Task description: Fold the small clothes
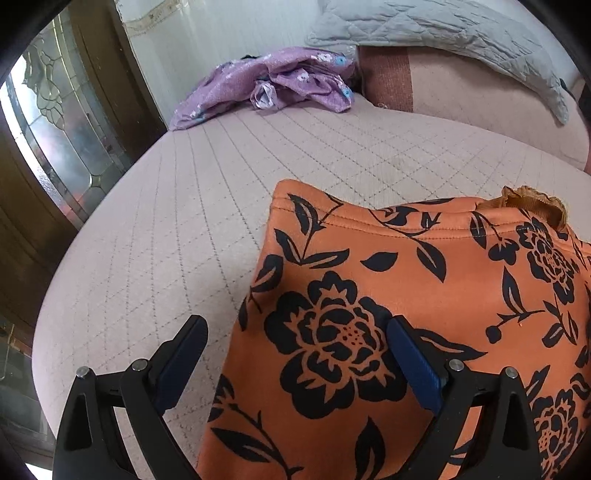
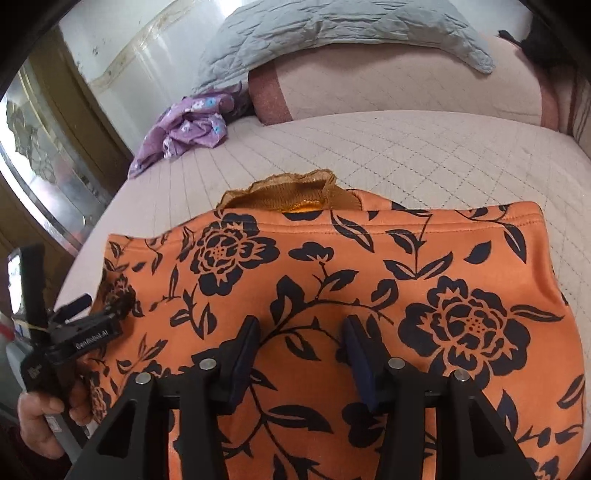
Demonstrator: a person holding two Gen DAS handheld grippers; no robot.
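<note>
An orange garment with black flowers point(image 1: 406, 295) point(image 2: 332, 266) lies folded flat on the bed. A brown frilled band point(image 2: 291, 192) point(image 1: 532, 203) pokes out past its far hem. My left gripper point(image 1: 295, 321) stands wide open over the garment's left edge, one finger over the cloth and the other over the bare bed. In the right wrist view it shows at the garment's left side point(image 2: 85, 325), held by a hand point(image 2: 44, 417). My right gripper point(image 2: 301, 325) hovers over the garment's near middle, jaws partly apart, with flat cloth below and nothing pinched.
A crumpled purple flowered garment point(image 1: 273, 85) point(image 2: 188, 125) lies at the far left of the quilted bed point(image 1: 184, 203) point(image 2: 424, 147). Behind it are a pink bolster point(image 1: 461, 96) point(image 2: 406, 85) and a grey quilted cover point(image 1: 443, 33) point(image 2: 332, 33). A glass-panelled door point(image 1: 55, 129) stands left.
</note>
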